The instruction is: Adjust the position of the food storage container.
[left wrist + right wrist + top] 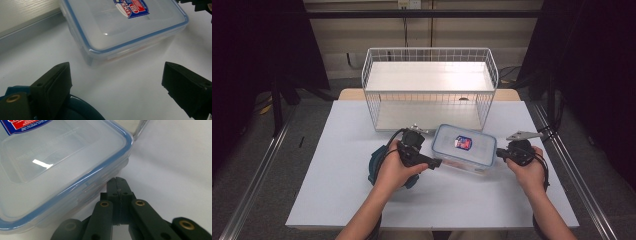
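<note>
A clear plastic container [464, 149] with a blue-rimmed lid sits on the white surface [337, 190], near its middle and just in front of a white wire basket [430, 87]. The lid is on. A red and blue label [463, 143] is stuck to the lid top.

Left gripper [435, 163]: held in the person's left hand [394, 170], at the container's near left corner. In the left gripper view its two black fingers [52, 85] stand wide apart with bare surface between them; the container [125, 27] lies ahead of them, not between them and not touching either. A dark teal round object [379, 167] lies on the surface under and beside this hand; what it is I cannot tell. Its edge also shows low in the left gripper view [82, 112].

Right gripper [499, 153]: held in the right hand [529, 172], at the container's right end. In the right gripper view the fingers [117, 192] are pressed together, nothing between them, tips right against the container's side wall just under the lid rim [75, 185]. Whether they actually touch the wall I cannot tell.

The wire basket stands at the far edge of the surface with a pale board shelf inside. Black cable trails from each gripper over the hands. A grey three-cornered plate [523, 135] shows on top of the right gripper.
</note>
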`<action>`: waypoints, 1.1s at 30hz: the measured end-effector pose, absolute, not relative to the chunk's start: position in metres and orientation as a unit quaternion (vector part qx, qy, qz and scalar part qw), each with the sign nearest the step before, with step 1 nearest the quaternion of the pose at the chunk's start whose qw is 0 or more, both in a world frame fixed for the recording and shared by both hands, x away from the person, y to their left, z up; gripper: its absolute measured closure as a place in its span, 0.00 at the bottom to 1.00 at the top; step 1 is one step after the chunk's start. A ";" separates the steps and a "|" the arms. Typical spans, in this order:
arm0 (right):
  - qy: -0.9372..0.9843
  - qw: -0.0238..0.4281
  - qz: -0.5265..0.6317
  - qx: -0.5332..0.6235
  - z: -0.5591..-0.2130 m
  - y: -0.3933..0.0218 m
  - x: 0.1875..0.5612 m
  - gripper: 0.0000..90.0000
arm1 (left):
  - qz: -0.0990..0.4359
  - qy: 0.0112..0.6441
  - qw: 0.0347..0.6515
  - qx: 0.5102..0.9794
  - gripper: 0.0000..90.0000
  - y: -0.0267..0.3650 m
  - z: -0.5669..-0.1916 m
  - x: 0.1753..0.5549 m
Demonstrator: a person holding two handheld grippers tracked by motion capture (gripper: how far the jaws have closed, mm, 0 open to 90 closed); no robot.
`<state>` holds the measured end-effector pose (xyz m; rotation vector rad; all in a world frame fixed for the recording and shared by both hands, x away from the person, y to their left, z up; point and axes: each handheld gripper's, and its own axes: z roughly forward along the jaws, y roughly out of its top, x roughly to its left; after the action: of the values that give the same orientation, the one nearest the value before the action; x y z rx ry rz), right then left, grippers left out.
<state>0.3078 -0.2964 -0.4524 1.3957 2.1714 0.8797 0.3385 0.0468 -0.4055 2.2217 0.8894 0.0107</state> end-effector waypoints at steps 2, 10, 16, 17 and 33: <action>0.781 0.207 0.316 0.497 -0.452 -0.292 0.313 1.00 | 0.005 0.346 0.365 0.864 0.10 0.048 -0.405 0.339; 0.779 0.200 0.324 0.498 -0.453 -0.287 0.323 0.99 | 0.004 0.368 0.373 0.852 0.10 0.055 -0.405 0.346; 0.775 0.212 0.322 0.501 -0.443 -0.291 0.316 0.87 | 0.007 0.371 0.368 0.853 0.10 0.057 -0.404 0.351; 0.772 0.213 0.322 0.505 -0.441 -0.292 0.315 0.85 | 0.009 0.373 0.369 0.851 0.10 0.057 -0.405 0.352; 0.729 0.177 0.369 0.549 -0.430 -0.303 0.307 0.41 | 0.013 0.401 0.375 0.836 0.11 0.061 -0.403 0.374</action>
<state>0.3068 -0.3034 -0.4296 1.5530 2.0619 1.0449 0.3737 0.0610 -0.4032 2.1398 1.0267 0.0345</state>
